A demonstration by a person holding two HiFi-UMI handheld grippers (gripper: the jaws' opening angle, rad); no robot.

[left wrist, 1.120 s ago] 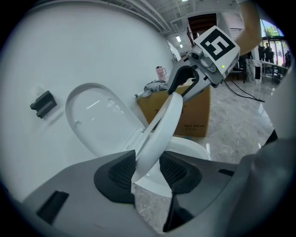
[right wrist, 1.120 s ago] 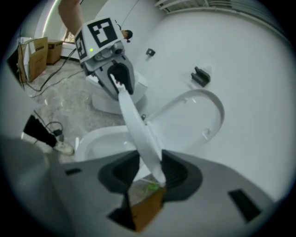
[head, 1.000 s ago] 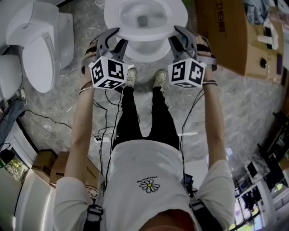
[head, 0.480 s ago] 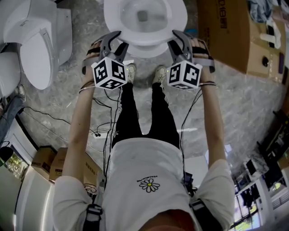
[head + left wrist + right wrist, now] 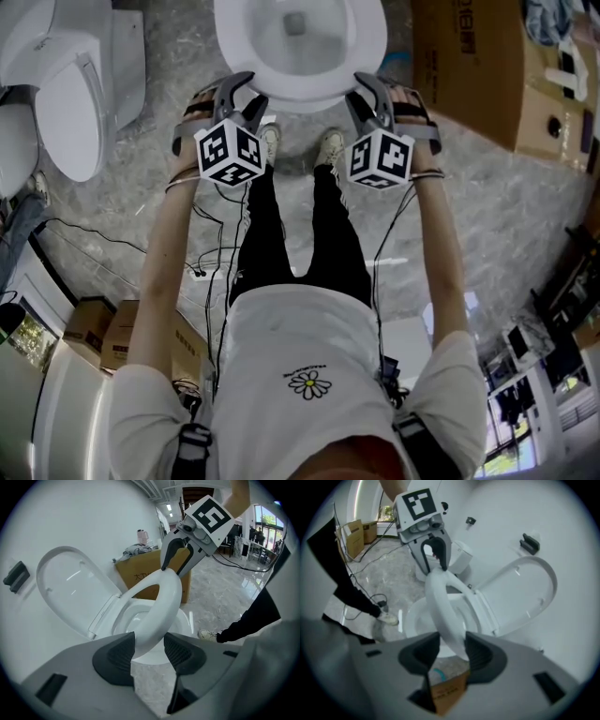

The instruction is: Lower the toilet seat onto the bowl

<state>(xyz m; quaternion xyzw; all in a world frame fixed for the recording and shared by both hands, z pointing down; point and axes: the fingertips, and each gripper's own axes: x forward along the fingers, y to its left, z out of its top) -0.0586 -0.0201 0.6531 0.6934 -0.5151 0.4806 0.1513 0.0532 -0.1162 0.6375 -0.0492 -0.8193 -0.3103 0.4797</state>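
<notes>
Finds the toilet seat (image 5: 161, 604) part-way down, tilted over the bowl (image 5: 186, 618) and not yet flat on it, at 12 o'clock in the head view. Keeps the lid (image 5: 70, 588) upright behind it, against the white wall (image 5: 93, 517). Brackets the seat's two sides with the left gripper (image 5: 149, 641) from 9 o'clock and the right gripper (image 5: 452, 646) from 3 o'clock. Has both pairs of jaws just opening, now spread wide, with the seat's rim between the pads of each. Shows the rim against one pad of the left gripper and clear of the other. Looks much the same on the right, though blurred there. Places the person's shoes (image 5: 270, 142) at 6 o'clock of the bowl, near its base. Sets a second toilet (image 5: 70, 84) at 9 o'clock, well apart, and a cardboard box (image 5: 469, 66) at 3 o'clock, near, both on the marble floor (image 5: 525, 216).
</notes>
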